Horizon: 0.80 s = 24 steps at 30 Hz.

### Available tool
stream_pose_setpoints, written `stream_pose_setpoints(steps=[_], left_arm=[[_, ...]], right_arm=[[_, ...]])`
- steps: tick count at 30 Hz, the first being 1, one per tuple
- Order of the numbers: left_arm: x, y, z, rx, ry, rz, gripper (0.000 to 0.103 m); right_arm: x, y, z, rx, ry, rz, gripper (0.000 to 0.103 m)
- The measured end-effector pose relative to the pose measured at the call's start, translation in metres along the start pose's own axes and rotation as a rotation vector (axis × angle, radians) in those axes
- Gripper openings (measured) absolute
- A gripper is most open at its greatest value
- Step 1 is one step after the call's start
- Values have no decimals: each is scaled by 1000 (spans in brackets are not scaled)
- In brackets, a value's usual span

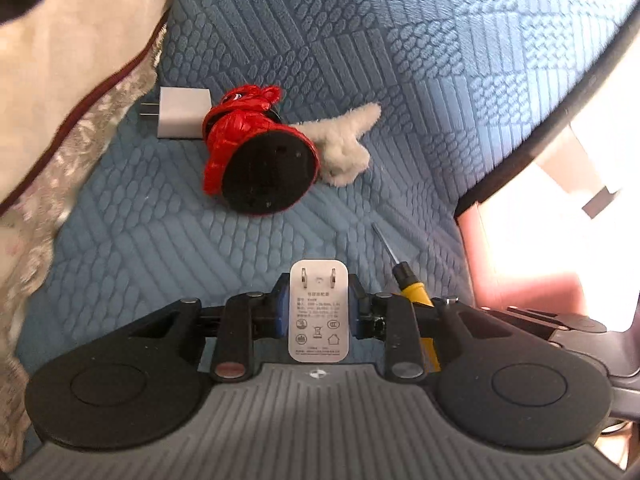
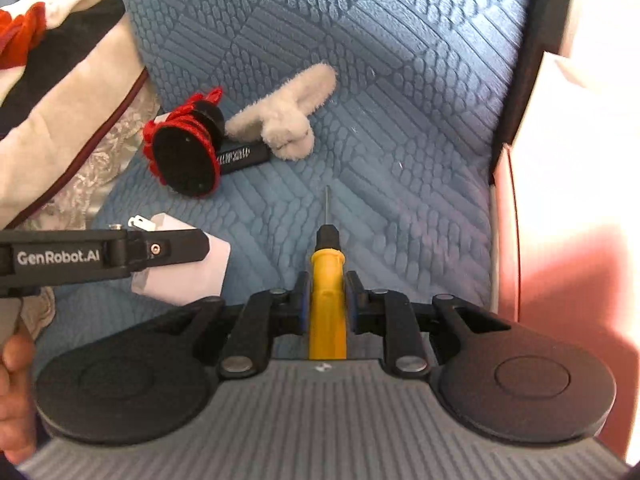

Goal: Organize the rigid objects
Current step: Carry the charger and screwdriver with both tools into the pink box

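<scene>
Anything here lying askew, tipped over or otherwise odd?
The red figurine lies toppled on the blue cushion, its black base facing the camera, wedged between a white charger and a fluffy white toy. Nothing looks spilled or broken.

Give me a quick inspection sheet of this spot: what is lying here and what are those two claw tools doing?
Surface: blue quilted cushion, patterned stitching.
Job's things: white charger held by the left hand-held gripper, prongs pointing away; yellow screwdriver held by the right hand-held gripper, tip forward. A second white charger lies touching a red figure with a black round base; a black cylinder with white print lies behind it.
Clutter: white fluffy toy beside the red figure.
Grippers: both shut on their items.
Cables: nothing seen.
Surroundings: cream and lace fabric on the left, pink edge on the right, a person's hand.
</scene>
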<state>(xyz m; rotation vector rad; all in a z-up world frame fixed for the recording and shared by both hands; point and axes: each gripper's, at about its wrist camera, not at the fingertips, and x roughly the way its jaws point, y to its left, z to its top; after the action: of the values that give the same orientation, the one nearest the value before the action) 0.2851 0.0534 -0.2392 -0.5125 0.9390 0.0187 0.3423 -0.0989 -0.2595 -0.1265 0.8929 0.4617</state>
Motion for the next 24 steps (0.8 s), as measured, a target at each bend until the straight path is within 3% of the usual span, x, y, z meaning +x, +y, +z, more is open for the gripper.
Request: stream_pose_setpoints(steps=[9, 15, 24], left_arm=[[-39, -17, -39, 50, 36, 47, 32], [-65, -27, -61, 49, 57, 71, 32], [-99, -63, -60, 70, 43, 51, 32]], right_arm=[[-48, 14, -30, -77, -23, -46, 21], [-77, 9, -46, -31, -22, -34, 21], [-130, 1, -45, 1, -78, -23, 21]])
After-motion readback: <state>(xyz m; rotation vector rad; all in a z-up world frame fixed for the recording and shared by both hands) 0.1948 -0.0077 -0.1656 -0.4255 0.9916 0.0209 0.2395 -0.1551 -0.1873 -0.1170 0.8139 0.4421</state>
